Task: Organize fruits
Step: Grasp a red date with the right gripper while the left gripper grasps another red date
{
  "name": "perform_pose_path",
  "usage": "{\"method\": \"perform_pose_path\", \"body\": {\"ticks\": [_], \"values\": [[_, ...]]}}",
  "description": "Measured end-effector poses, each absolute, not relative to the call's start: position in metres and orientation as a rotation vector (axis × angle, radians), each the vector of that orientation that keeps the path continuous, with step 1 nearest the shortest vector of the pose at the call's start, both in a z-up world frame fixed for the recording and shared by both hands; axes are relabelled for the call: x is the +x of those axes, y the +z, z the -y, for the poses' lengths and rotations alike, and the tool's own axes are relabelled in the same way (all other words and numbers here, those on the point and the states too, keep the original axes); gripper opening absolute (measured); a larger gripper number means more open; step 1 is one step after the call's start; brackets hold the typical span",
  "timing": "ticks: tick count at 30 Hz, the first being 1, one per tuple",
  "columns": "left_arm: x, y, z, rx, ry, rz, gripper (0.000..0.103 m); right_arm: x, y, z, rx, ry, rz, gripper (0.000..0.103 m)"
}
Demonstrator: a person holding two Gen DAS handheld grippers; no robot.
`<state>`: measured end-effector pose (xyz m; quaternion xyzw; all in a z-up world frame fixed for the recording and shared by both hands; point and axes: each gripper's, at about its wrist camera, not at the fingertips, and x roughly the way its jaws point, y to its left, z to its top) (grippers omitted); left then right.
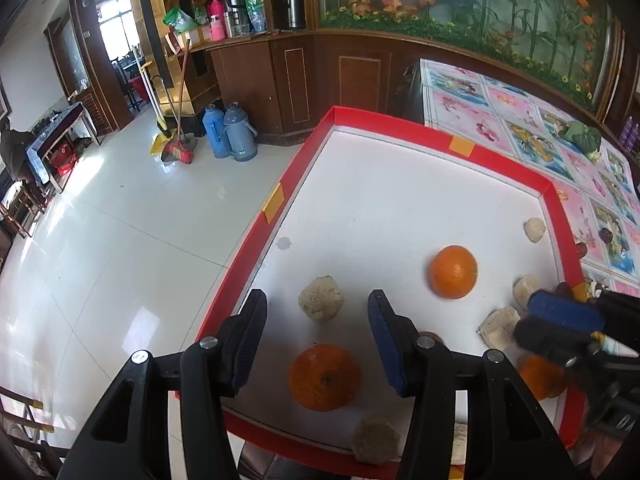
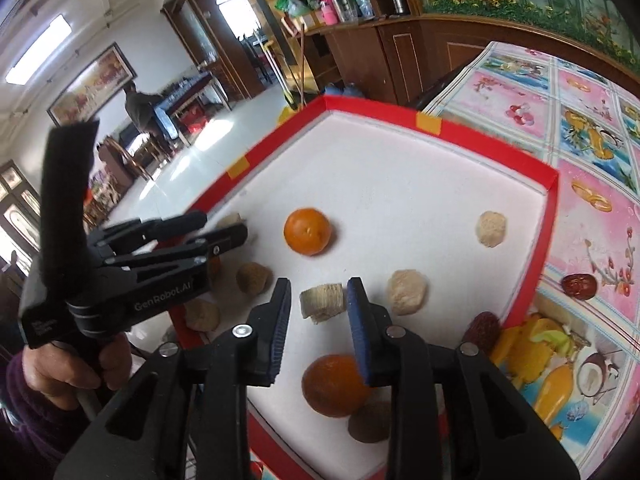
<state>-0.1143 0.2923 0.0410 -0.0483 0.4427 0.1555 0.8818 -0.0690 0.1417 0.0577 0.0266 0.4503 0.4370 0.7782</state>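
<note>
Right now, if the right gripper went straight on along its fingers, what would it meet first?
Probably the cut beige chunk, which lies on the white tray floor between the open fingers of the right gripper, just past their tips. An orange sits nearer but below the line; depth is uncertain.

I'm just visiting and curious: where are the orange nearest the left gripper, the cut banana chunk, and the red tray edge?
Round orange fruit (image 1: 323, 377), left wrist view, on its top.
Pale cut banana chunk (image 2: 322, 301), right wrist view, on its middle.
Red-rimmed white tray (image 1: 506, 164), left wrist view, on its far rim.
</note>
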Motion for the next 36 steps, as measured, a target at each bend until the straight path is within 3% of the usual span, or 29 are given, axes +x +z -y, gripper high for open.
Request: {"method": "perform_pose_path", "body": {"ticks": [2, 4, 19, 32, 36], "values": [[-0.115, 0.047, -0.285, -0.096, 0.316, -0.909, 0.054, -0.063, 0.064, -0.123, 0.098, 0.928, -0.936, 0.043], [-0.115, 0.053, -0.276, -0.081, 0.307, -0.895, 0.058, -0.055, 0.069, -0.102, 0.132, 0.904, -0.906, 0.045], [-0.081, 0.077, -0.144, 0.140, 0.074, -0.854, 0.061, 0.031, 0.041, 0.099, 0.474, 0.562, -0.916, 0.045], [-0.048, 0.050, -0.071, 0.330, -0.189, -0.873, 0.060, 0.051, 0.019, 0.094, 0.325, 0.555, -0.998, 0.044], [-0.041, 0.048, -0.072, 0.324, -0.232, -0.894, 0.051, 0.051, 0.018, 0.087, 0.249, 0.507, -0.971, 0.042]]}}
